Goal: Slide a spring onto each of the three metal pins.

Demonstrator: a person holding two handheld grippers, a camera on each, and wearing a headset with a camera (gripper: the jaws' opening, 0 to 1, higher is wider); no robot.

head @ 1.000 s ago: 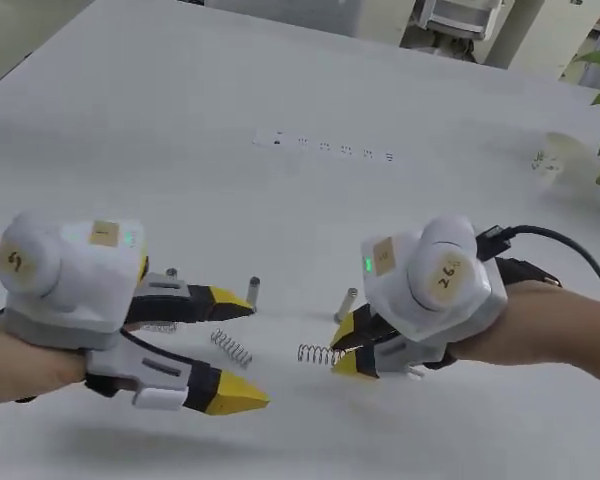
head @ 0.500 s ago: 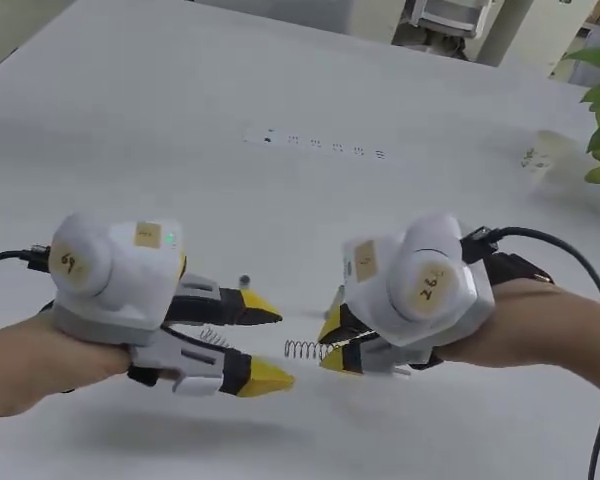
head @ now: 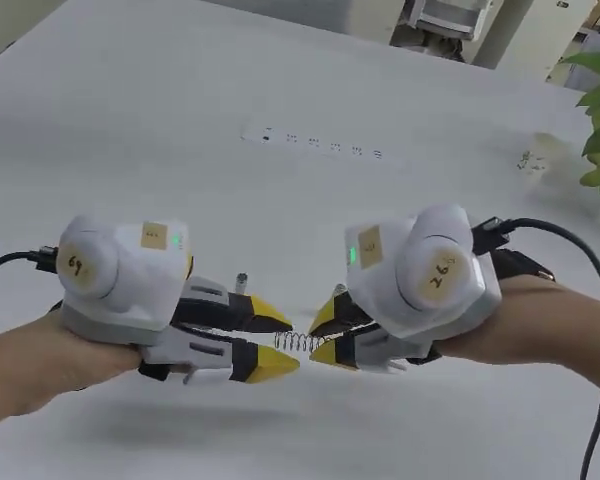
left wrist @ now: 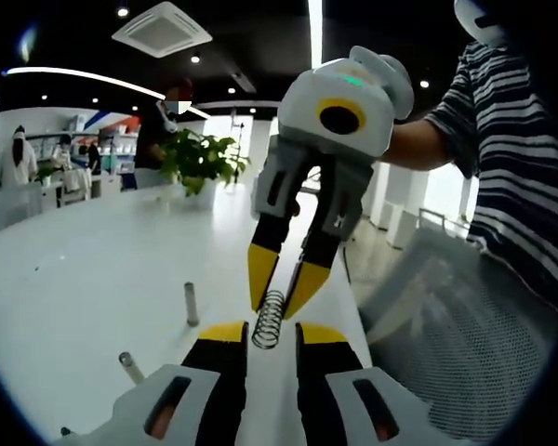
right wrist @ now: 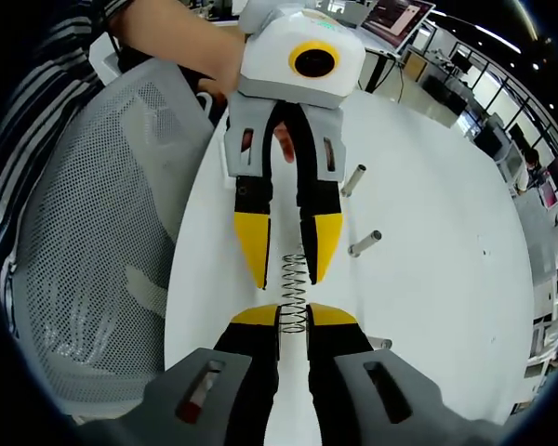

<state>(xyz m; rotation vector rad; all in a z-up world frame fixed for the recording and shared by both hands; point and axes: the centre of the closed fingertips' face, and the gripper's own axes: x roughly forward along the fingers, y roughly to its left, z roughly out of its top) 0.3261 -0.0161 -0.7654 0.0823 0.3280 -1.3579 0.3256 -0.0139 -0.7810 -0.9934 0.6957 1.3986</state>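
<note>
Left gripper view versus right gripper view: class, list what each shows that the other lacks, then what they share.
Left gripper view: a potted plant, a ceiling vent, the right tongs shut on the spring. Right gripper view: the left tongs open around the spring's free end. Both: the spring, two bare pins, a mesh chair.

silver spring (head: 298,342) horizontal, grey pin (head: 242,283) upright

Bright overhead light washes our white table (head: 130,110), leaving 1 soft shadow (head: 170,432); ceiling strips (left wrist: 314,23) glare, and our 2 gripper views bend at the edges.
</note>
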